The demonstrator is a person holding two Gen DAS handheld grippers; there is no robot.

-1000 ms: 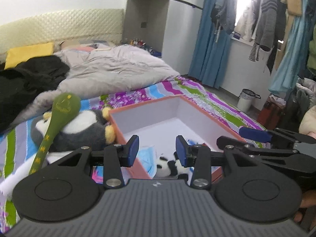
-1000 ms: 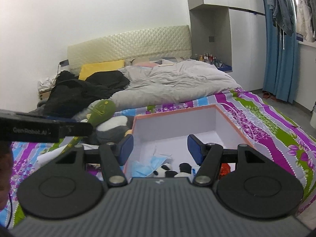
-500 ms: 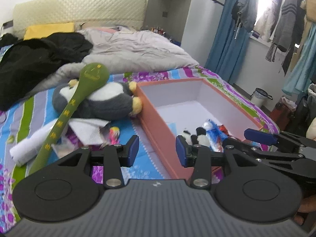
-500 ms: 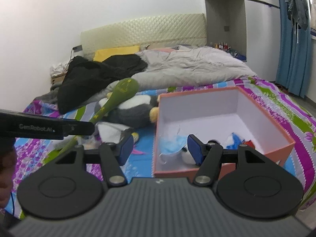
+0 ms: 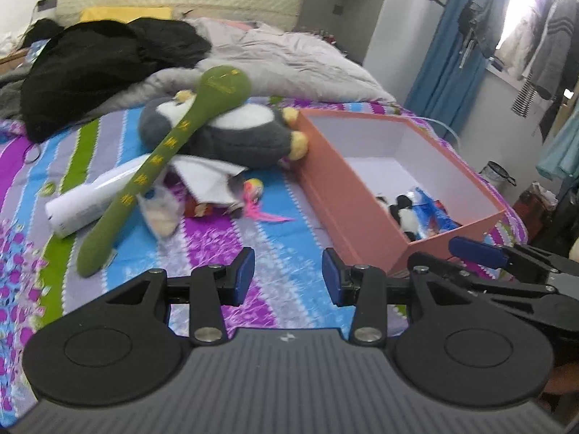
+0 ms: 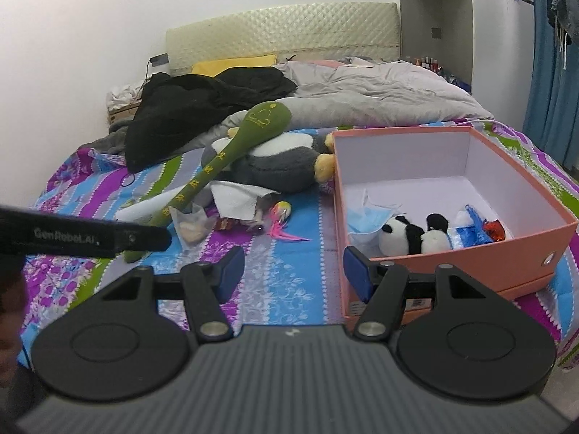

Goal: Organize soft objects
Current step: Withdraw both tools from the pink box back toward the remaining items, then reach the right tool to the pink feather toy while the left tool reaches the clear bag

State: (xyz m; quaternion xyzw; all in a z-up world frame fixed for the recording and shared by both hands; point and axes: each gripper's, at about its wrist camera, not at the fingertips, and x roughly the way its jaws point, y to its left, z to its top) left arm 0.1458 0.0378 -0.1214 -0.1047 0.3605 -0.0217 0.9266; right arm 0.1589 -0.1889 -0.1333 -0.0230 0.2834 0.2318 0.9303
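Left gripper (image 5: 287, 276) angled downward, jaws apart, empty, right gripper (image 6: 293, 271) likewise, jaws wider

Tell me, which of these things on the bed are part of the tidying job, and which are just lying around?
Part of the job:
- pink box
- panda plush inside it
- penguin plush
- green plush spoon
- both open grippers: left, right

Just lying about:
- grey duvet
- black clothes
- yellow pillow
- blue curtain

A long green plush stick (image 6: 224, 166) is lying slantwise across a grey-and-white plush penguin (image 6: 282, 166), just beside an open salmon-pink cardboard box (image 6: 506, 249) holding a small panda plush (image 6: 405, 235).
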